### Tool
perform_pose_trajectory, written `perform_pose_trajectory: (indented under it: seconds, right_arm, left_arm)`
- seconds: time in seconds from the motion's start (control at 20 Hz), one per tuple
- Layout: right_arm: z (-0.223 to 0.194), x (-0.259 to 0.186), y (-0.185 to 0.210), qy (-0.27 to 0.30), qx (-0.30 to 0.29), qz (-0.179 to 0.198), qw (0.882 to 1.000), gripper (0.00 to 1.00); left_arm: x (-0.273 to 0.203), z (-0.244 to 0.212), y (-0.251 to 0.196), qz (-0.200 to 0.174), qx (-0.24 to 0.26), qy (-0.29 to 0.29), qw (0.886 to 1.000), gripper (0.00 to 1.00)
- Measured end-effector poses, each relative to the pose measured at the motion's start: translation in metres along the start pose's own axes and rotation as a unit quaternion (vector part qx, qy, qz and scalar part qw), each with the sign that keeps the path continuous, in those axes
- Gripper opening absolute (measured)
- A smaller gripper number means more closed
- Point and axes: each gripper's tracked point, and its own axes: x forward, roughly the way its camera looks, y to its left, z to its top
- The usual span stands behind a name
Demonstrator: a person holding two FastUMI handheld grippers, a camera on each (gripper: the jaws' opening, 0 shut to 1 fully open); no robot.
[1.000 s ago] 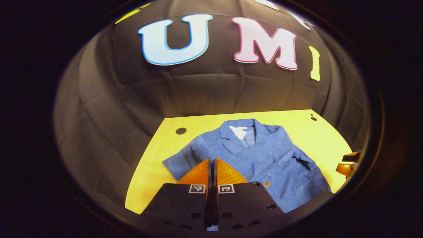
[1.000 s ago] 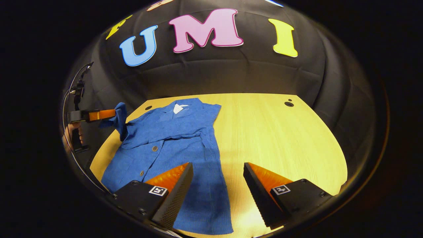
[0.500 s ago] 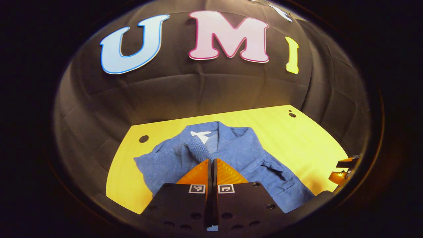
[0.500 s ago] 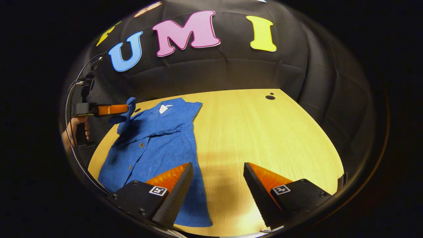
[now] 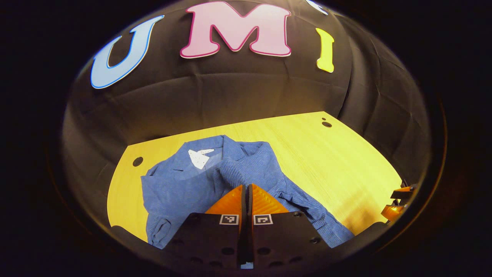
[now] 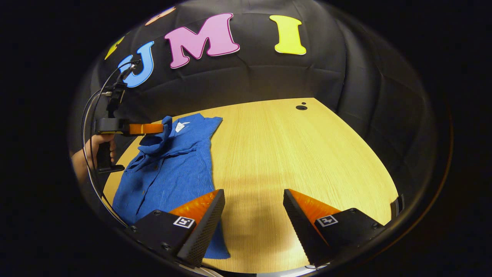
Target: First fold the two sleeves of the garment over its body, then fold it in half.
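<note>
At the left of the right gripper view a person's hand [image 6: 100, 144] holds the handle of the left gripper [image 6: 160, 128], raised above the left edge of the light wooden bench [image 6: 292, 161]. Its two fingers are pressed together on the end of a sleeve [image 6: 163, 132] of the blue woven short-sleeved shirt [image 6: 169, 173], and the pinched cloth hangs lifted over the shirt's chest. The shirt lies flat along the left side of the bench, collar toward the far edge, buttons showing down its front, hem toward the near edge. In the left gripper view the same closed fingers [image 5: 230, 200] clamp the ribbed sleeve [image 5: 232, 173] just above the shirt [image 5: 173, 188], beside the white label [image 5: 199, 157] inside the collar. To the right, the right gripper [image 6: 253, 202] hovers over bare wood near the bench's near edge, its jaws spread wide with nothing between them; its left finger overlaps the hem.
</note>
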Motion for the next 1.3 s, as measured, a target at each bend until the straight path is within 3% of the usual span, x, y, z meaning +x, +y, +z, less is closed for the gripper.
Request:
perform_pose_trajectory:
  seconds: [0.05, 0.15, 0.3, 0.6, 1.05, 1.3]
  right_arm:
    - [0.000, 0.002, 0.002, 0.003, 0.000, 0.009, 1.000, 0.99]
    - [0.006, 0.007, 0.011, -0.001, -0.002, 0.032, 0.999, 0.99]
    - [0.006, 0.015, 0.028, 0.008, -0.013, 0.071, 0.997, 0.99]
    - [-0.008, 0.018, 0.053, 0.033, -0.049, 0.106, 0.993, 0.98]
    - [-0.048, -0.010, 0.087, 0.046, -0.042, 0.086, 0.994, 0.98]
    - [-0.086, -0.024, 0.086, 0.072, -0.081, 0.061, 0.992, 0.98]
  left_arm:
    - [0.004, 0.000, -0.006, -0.010, -0.007, -0.001, 1.000, 0.00]
    - [0.007, -0.004, -0.034, -0.074, -0.039, -0.003, 0.996, 0.05]
    - [-0.011, -0.006, -0.026, -0.071, -0.076, -0.032, 0.994, 0.83]
    - [-0.067, -0.059, 0.025, -0.008, -0.099, -0.047, 0.994, 0.82]
    - [-0.163, -0.198, 0.101, 0.053, -0.131, 0.001, 0.990, 0.81]
    - [-0.194, -0.258, 0.126, 0.082, -0.134, 0.031, 0.987, 0.81]
